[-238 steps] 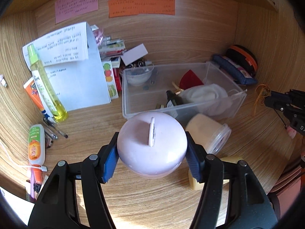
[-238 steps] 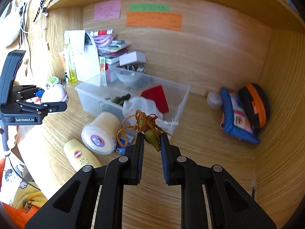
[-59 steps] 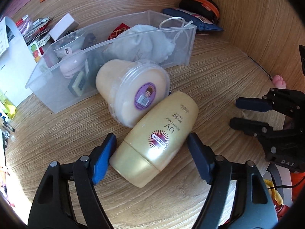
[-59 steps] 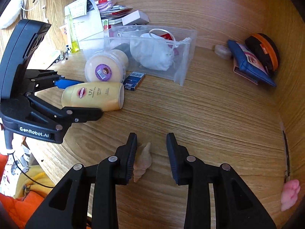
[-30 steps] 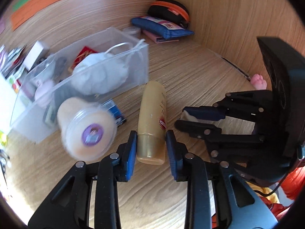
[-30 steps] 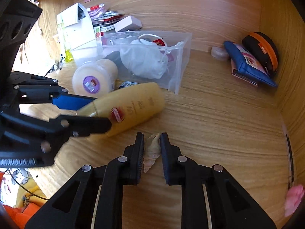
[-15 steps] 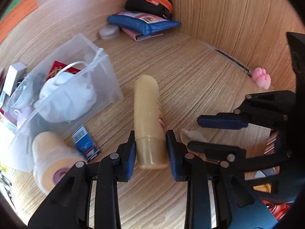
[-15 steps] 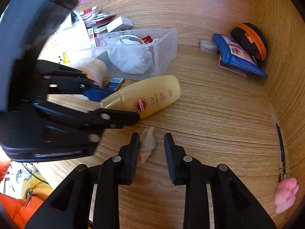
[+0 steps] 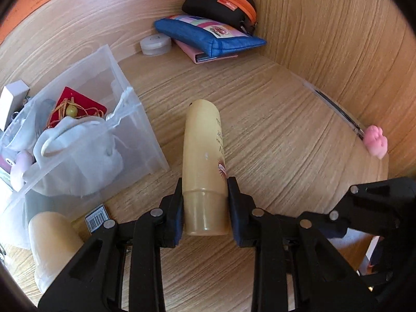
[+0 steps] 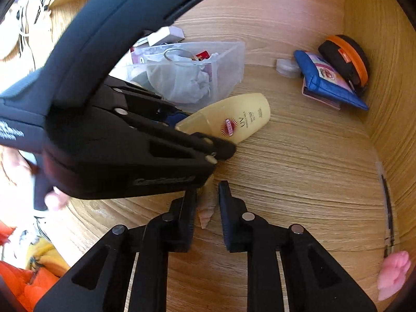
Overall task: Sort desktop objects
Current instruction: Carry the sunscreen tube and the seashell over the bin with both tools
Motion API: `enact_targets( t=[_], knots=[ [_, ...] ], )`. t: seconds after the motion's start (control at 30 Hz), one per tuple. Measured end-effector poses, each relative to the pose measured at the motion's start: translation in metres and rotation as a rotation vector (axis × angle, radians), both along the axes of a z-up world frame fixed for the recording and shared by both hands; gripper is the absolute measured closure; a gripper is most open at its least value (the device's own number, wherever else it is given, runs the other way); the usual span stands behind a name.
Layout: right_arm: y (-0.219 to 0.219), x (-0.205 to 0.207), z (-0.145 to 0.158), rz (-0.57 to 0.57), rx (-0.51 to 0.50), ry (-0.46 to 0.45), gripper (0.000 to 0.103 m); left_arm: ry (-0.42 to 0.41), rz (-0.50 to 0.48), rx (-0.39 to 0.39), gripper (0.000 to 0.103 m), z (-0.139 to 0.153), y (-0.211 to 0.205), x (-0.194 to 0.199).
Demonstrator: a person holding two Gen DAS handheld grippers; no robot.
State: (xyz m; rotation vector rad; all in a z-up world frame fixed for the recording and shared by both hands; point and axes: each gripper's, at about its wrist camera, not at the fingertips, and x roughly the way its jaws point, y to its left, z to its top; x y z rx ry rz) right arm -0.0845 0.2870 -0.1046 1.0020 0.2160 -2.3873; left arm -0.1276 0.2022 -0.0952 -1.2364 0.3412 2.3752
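Note:
My left gripper [image 9: 205, 189] is shut on the cap end of a yellow UV sunscreen bottle [image 9: 204, 161] and holds it pointing toward the right back corner; the bottle also shows in the right wrist view [image 10: 234, 118]. My right gripper [image 10: 206, 197] is open around a small beige seashell [image 10: 206, 208] that lies on the wooden desk [image 10: 299, 171]. The left gripper's body covers the left of the right wrist view. A clear plastic bin [image 9: 135, 119] holds a white pouch [image 9: 75, 150], a red card and small items.
A blue pouch [image 9: 208, 33], a black and orange case [image 9: 221, 0], a pink booklet and a small round tin [image 9: 155, 43] sit in the back right corner. A pen with a pink paw topper [image 9: 374, 140] lies by the right wall. A cream jar [image 9: 49, 241] lies front left.
My left gripper has swung right with the sunscreen bottle and now crosses just above my right gripper. My right gripper's jaws, closed on the shell a second ago, stand apart around it.

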Motion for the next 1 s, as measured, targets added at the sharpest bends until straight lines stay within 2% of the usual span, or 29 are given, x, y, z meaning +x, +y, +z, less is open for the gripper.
enact_targets(
  t=[0.23,0.5,1.0],
  knots=[
    [0.017,-0.011,0.011,-0.056,-0.049,-0.013,0.087,0.063,0.014,0.033,0.076,0.021,-0.021,0.020],
    [0.018,-0.022,0.029,-0.059,-0.089,-0.009,0.087,0.114,0.054,0.080,0.077,0.042,-0.059,0.043],
    [-0.003,-0.035,0.053,-0.018,-0.129,0.014,0.087,0.147,0.084,0.175,0.077,0.064,-0.083,0.045]
  ],
)
